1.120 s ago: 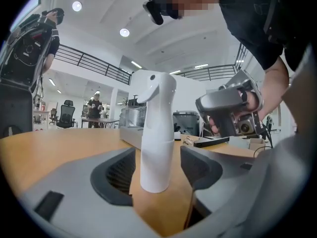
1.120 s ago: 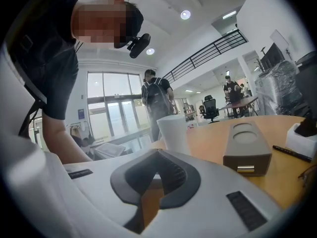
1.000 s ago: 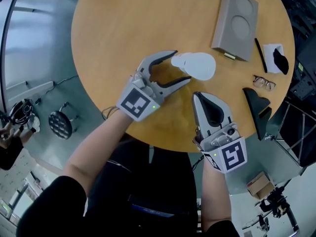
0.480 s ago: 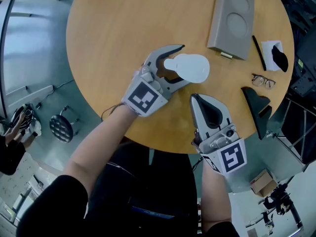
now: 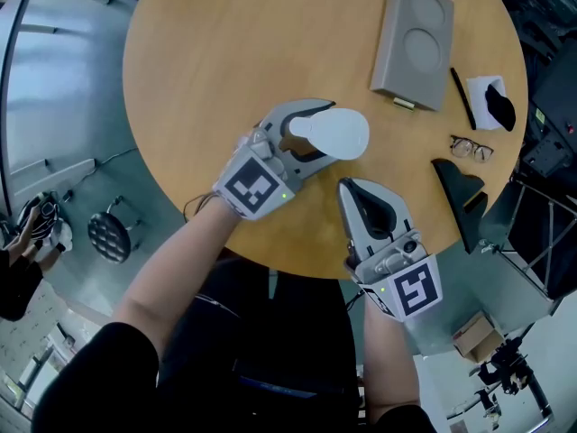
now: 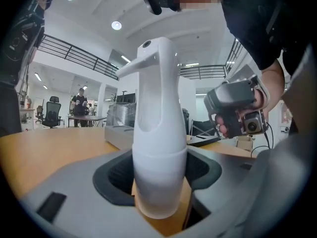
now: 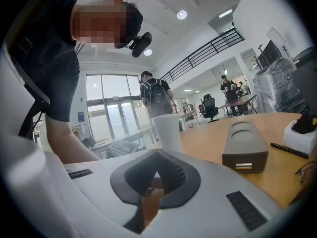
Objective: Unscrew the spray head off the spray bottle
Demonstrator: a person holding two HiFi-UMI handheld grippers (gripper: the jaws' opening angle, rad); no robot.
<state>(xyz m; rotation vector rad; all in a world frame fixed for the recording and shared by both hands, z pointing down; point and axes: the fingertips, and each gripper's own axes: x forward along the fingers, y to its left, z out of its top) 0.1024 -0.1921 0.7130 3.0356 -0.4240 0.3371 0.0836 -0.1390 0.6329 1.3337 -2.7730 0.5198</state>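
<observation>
The left claw (image 5: 321,135) has slid in around the upright spray bottle (image 5: 343,133) on the table (image 5: 225,52). Its wide jaws have just been closing but are not yet pinching. The right claw (image 5: 348,188), pressed shut and empty, waits just beside the bottle. Unscrewing looks not yet begun.

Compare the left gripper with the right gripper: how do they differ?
The left gripper has jaws apart around the spray bottle, just closing further; the right gripper has jaws shut, empty. The left gripper sits at the bottle; the right gripper is clear of it. Both carry marker cubes.

Bright ceiling lights (image 6: 116,25), soft shadows, fisheye warping, dark vignetted corners.
</observation>
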